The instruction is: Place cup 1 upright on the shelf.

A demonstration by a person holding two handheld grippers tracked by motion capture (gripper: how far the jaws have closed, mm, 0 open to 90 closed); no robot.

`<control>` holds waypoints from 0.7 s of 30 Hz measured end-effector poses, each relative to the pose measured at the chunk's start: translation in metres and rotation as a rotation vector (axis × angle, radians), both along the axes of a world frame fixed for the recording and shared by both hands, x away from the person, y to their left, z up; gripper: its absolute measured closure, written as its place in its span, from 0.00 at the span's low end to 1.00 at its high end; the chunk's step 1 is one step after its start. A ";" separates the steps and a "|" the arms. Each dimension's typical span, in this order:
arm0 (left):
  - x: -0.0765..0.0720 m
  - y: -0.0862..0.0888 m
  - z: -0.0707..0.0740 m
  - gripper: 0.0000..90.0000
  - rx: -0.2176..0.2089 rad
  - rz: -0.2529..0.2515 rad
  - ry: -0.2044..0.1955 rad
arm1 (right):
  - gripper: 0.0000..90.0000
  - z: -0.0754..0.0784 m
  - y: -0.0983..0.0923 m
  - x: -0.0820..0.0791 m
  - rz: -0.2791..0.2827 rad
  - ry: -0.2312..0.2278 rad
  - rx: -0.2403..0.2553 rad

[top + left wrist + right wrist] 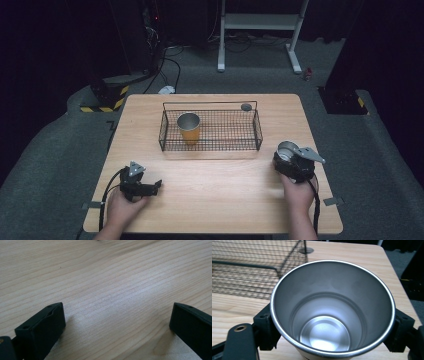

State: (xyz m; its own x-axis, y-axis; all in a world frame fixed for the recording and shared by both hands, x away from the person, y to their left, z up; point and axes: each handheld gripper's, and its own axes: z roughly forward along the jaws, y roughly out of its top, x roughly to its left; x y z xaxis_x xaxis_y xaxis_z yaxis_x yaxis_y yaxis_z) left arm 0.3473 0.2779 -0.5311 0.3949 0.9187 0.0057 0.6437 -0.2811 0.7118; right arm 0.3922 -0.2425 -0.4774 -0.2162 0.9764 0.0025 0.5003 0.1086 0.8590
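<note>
One orange steel-lined cup (189, 127) already standing in the black wire basket (257, 131), second shiny steel cup (332, 310) pinched by right gripper (295, 162) fingers on the desk (215, 190), still outside; left gripper (117, 322) fingers spread, empty.

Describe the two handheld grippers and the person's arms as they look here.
Both are black. The left gripper and right gripper each carry a grey three-cornered plate on top and trail a black cable back along the forearm. Their jaws are blocky, matte black, with small screw holes near the tips. The forearms show no sleeves.
</note>
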 end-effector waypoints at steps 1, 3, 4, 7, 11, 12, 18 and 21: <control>0.000 0.000 0.000 0.01 0.002 -0.001 0.000 | 0.21 0.000 0.002 -0.001 0.002 -0.002 -0.003; 0.000 0.000 0.000 0.01 0.001 0.000 0.000 | 0.21 0.001 0.008 -0.005 0.016 -0.006 -0.018; 0.000 0.000 0.000 0.01 0.002 0.001 0.000 | 0.21 0.001 0.012 -0.008 0.029 -0.001 -0.022; 0.001 0.001 0.000 0.00 0.003 0.001 0.000 | 0.21 -0.001 0.021 -0.014 0.036 0.010 -0.007; 0.001 0.001 0.000 0.00 0.002 0.002 0.000 | 0.21 -0.001 0.035 -0.018 0.056 0.026 -0.040; 0.001 0.001 0.000 0.00 0.002 0.002 0.000 | 0.21 0.000 0.038 -0.017 0.054 0.032 -0.039; 0.001 0.000 0.000 0.00 0.003 0.002 0.001 | 0.21 0.011 0.056 -0.017 0.070 0.001 -0.038; 0.001 -0.001 0.000 0.00 0.006 0.015 0.004 | 0.21 0.015 0.068 -0.017 0.078 0.003 -0.026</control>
State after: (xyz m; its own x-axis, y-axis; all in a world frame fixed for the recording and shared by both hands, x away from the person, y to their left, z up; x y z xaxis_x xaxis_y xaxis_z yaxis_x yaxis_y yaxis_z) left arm 0.3481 0.2770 -0.5308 0.3815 0.9243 0.0100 0.6503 -0.2760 0.7078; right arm 0.3751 -0.1743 -0.4624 -0.2919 0.9562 -0.0219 0.4923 0.1698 0.8537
